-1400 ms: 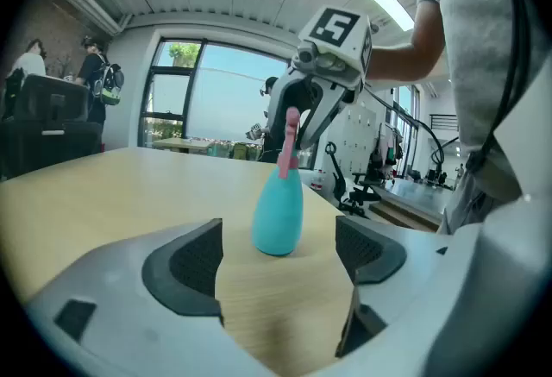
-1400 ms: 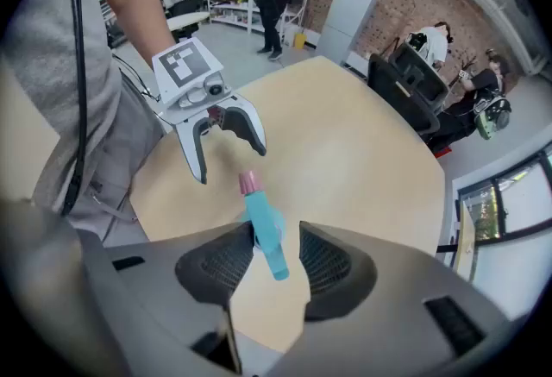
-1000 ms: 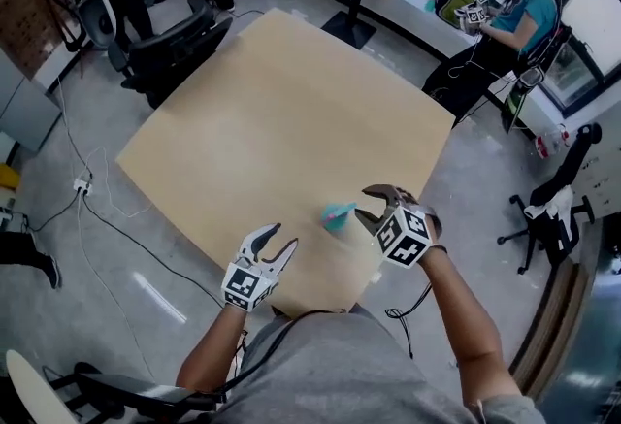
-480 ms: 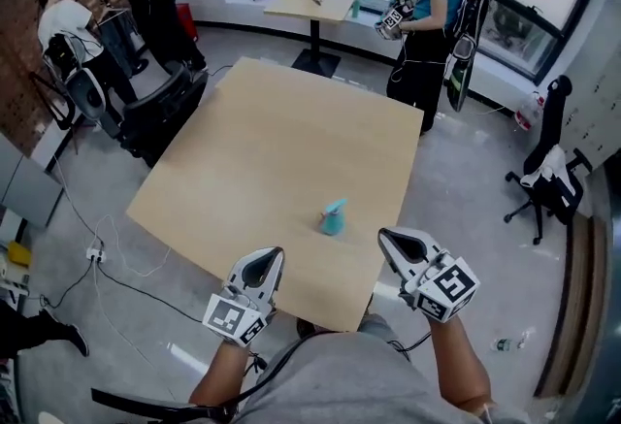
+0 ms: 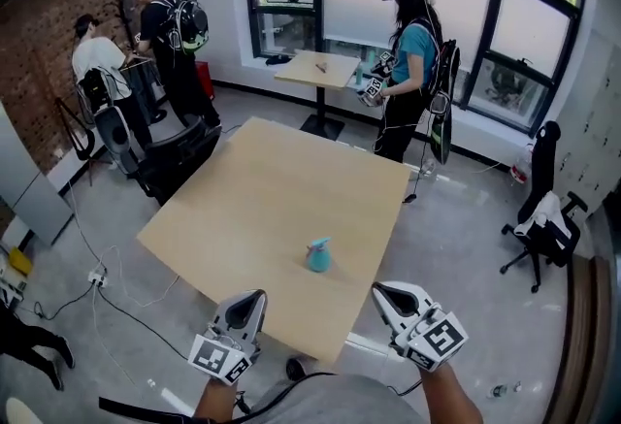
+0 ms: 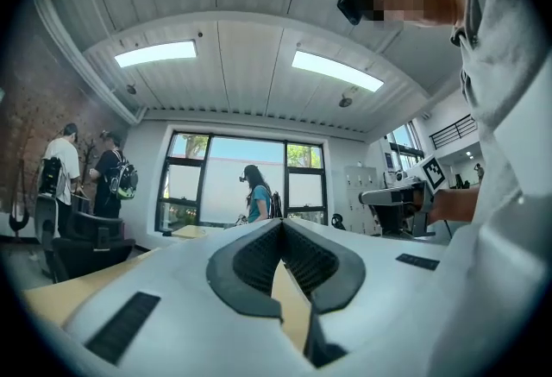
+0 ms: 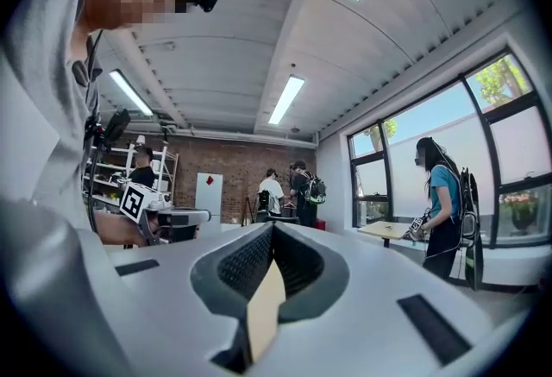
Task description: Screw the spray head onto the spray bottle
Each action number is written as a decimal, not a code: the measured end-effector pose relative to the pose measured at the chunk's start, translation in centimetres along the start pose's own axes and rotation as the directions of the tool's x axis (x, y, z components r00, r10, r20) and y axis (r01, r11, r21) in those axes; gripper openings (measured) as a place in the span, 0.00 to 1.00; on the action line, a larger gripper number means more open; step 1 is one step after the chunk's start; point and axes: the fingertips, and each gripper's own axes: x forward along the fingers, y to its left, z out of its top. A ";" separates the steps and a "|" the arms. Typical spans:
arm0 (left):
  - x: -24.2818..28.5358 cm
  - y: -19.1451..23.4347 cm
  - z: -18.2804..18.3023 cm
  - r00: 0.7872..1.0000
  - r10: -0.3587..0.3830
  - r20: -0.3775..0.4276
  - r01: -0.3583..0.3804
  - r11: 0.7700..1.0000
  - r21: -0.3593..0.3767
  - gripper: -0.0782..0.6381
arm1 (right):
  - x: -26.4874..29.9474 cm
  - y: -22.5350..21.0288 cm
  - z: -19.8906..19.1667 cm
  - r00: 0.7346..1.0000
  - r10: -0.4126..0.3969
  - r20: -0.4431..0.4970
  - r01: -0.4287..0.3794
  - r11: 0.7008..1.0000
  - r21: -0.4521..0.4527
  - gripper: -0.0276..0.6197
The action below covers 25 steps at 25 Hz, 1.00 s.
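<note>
A small teal spray bottle (image 5: 318, 256) stands upright on the wooden table (image 5: 281, 189), near its front edge. Its top narrows to a slanted tip, too small to read further. My left gripper (image 5: 250, 302) hangs off the table's front edge, left of the bottle, shut with nothing in it. My right gripper (image 5: 385, 294) is held off the table's front right corner, also shut and empty. Neither touches the bottle. In the left gripper view the left gripper (image 6: 280, 227) points level into the room. The right gripper (image 7: 271, 230) does the same in its own view.
A person with a headset (image 5: 410, 63) stands by a small table (image 5: 316, 69) at the windows. Two people (image 5: 170, 34) stand at the back left near dark chairs (image 5: 179, 155). An office chair (image 5: 541, 218) stands at the right. Cables (image 5: 97, 267) lie on the floor.
Both grippers were open close to the bottle; they have shut, drawn back past the table's front edge and risen. The head view has tilted up onto the room.
</note>
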 end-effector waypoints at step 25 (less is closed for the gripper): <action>-11.2 -14.3 4.5 0.999 -0.022 0.032 0.019 0.997 0.075 0.11 | -13.0 10.9 0.8 1.000 -0.017 0.000 0.017 1.000 0.012 0.05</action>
